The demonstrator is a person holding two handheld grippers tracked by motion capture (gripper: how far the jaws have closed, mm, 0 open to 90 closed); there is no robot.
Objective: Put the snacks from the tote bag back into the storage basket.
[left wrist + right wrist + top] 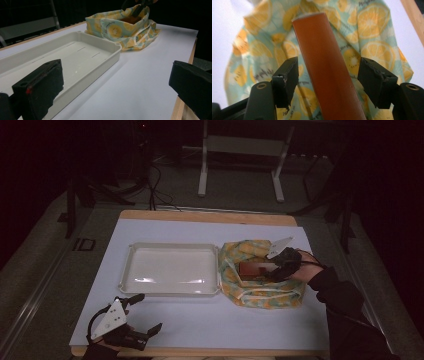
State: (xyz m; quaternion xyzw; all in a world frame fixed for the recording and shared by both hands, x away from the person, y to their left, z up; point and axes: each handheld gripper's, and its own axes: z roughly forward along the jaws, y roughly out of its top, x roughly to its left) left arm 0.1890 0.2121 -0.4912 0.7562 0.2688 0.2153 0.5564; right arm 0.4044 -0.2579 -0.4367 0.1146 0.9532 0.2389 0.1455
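Right gripper [327, 80] gapes around brown box [325, 65] — untouched.

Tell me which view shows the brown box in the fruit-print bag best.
The right gripper view: the brown box runs up the frame, close and sharp, between the open jaws, with the bag behind it. The high view shows it small and dim inside the bag's mouth. The left gripper view catches just its top edge, far off.
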